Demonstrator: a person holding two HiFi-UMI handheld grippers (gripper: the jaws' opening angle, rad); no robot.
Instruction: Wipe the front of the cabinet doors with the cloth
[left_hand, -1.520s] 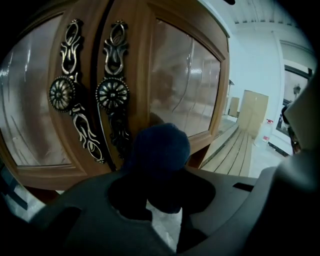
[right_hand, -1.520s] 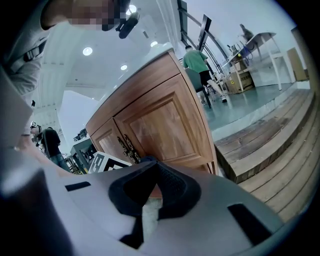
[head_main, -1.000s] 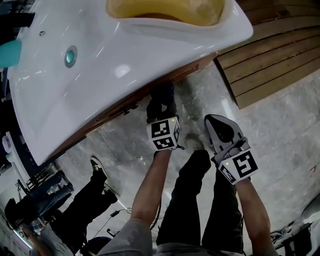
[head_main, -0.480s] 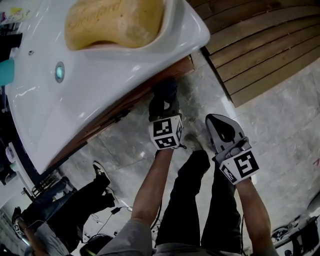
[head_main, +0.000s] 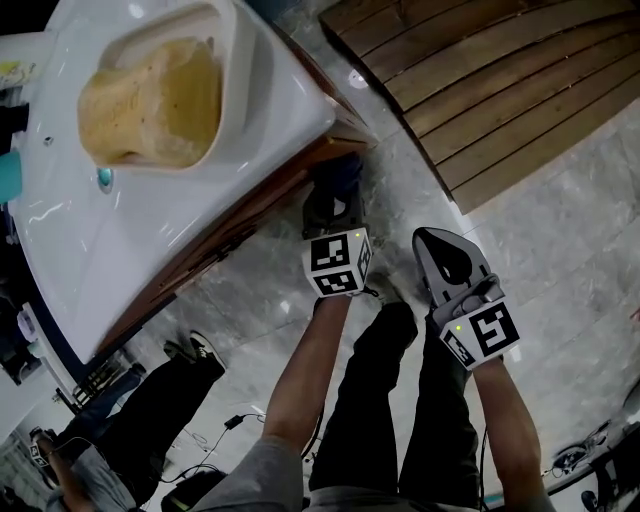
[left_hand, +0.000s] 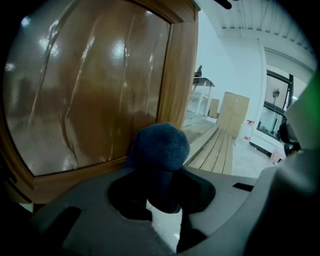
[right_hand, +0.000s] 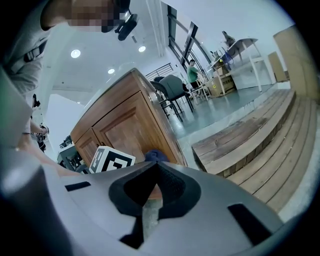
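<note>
Left gripper (left_hand: 161, 196) is clamped on the dark blue cloth (left_hand: 157, 146), which sits against the lower frame of the wooden cabinet door (left_hand: 90, 90), while the right gripper (head_main: 446, 262), jaws together and empty, hangs just beside it over the stone floor (head_main: 560, 230).

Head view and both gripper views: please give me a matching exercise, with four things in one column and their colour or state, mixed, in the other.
1. cloth
2. cabinet door
3. basin
4. right gripper

a. white
b. empty, away from the cabinet
c. dark blue, held in the left gripper
d. glossy brown wood

Pairs: 1-c, 2-d, 3-a, 4-b
</note>
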